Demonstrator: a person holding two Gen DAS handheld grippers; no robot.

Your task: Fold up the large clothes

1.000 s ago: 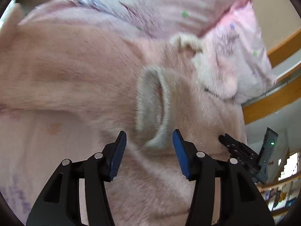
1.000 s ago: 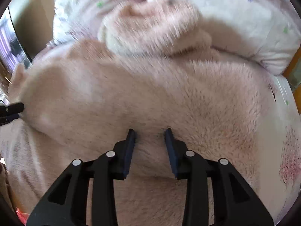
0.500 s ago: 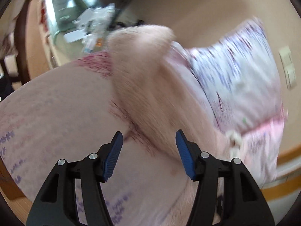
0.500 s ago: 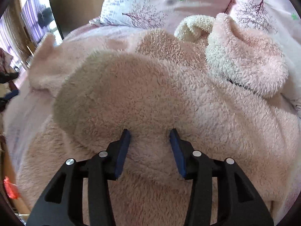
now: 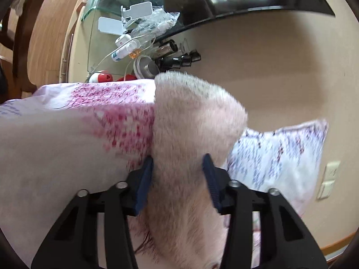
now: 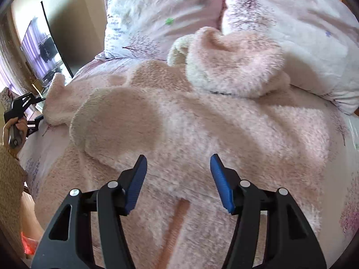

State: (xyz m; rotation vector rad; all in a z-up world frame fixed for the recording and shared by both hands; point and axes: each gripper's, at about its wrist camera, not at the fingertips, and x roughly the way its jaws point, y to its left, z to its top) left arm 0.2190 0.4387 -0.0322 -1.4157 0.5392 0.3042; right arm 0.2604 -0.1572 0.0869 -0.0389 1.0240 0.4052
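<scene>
A large pink fleece garment [image 6: 224, 123] lies spread on the bed, its hood [image 6: 233, 67] bunched against the pillows. One sleeve [image 6: 116, 116] lies folded across the body. My right gripper [image 6: 178, 159] hovers over the garment's middle; its jaws are opening and nothing is between the pads. The other sleeve [image 5: 197, 123] sticks out past the garment's left side. My left gripper [image 5: 178, 163] is closing on it, and the fleece fills the gap with both pads against it. In the right wrist view the left gripper [image 6: 41, 109] sits at that sleeve's end, held by a hand [image 6: 15, 125].
Floral pillows [image 6: 157, 11] lie at the head of the bed, one also seen at the wall [image 5: 280, 152]. The pink floral sheet [image 5: 67, 134] runs to the bed's left edge. Beyond it stands a glass shelf with clutter [image 5: 134, 44] and a television [image 6: 42, 49].
The left gripper swung from over the garment's body to the outer sleeve, rolled, and narrowed around it. The right gripper widened and let go of the fleece, backing off slightly.
</scene>
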